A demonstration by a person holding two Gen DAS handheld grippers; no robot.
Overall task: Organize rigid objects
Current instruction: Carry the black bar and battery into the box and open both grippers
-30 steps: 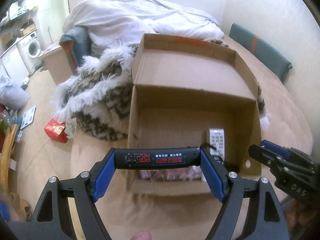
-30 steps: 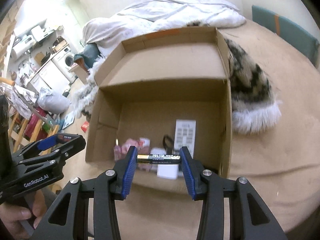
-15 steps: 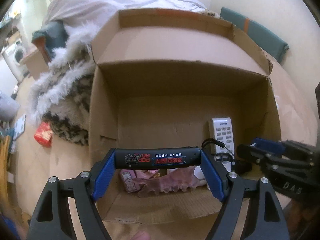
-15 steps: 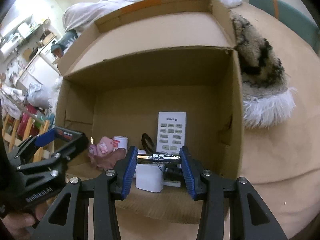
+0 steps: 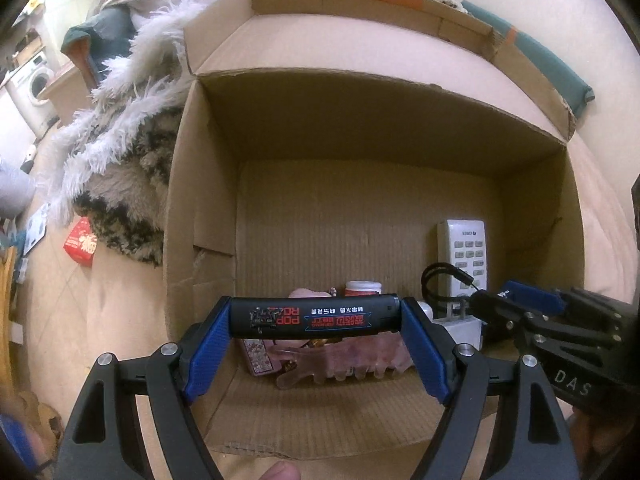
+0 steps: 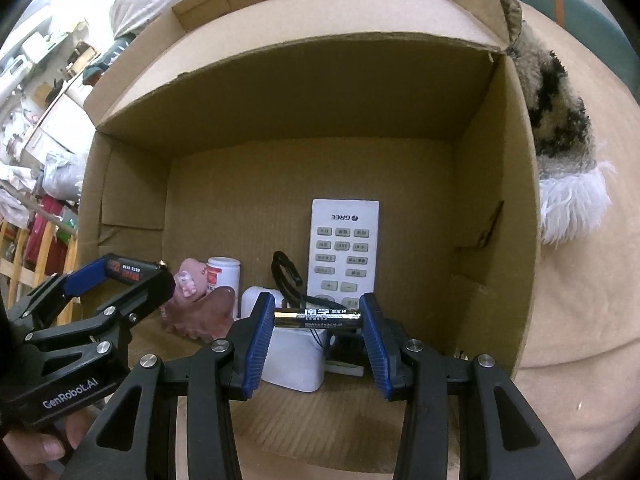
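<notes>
Left wrist view: your left gripper point(image 5: 316, 322) is clamped end to end on a black lighter point(image 5: 314, 317) w/ red and white print, lying crosswise in the lower middle of the frame, over the open cardboard box point(image 5: 200, 200). Behind it at the box bottom you've got a pinkish hair claw clip point(image 5: 344, 364), a small white bottle w/ red label point(image 5: 363, 288), a white remote point(image 5: 466, 256) at center right and a black cord loop point(image 5: 440, 284) next to it. Your right gripper point(image 5: 496, 304) pokes in from the right edge. Fluffy blanket point(image 5: 120, 152) sits upper left, outside the box. Right wrist view: right gripper point(image 6: 318, 320) is clenched on a gold and black AA battery point(image 6: 318, 317), held sideways lower center, just above a white charger block point(image 6: 294, 356). Remote point(image 6: 342, 248) is center frame, flat on the box point(image 6: 492, 220) floor; bottle point(image 6: 224, 274) and clip point(image 6: 204, 316) left of it. Left gripper point(image 6: 132, 276) w/ lighter point(image 6: 128, 270) is at lower left, tips inside the box.
</notes>
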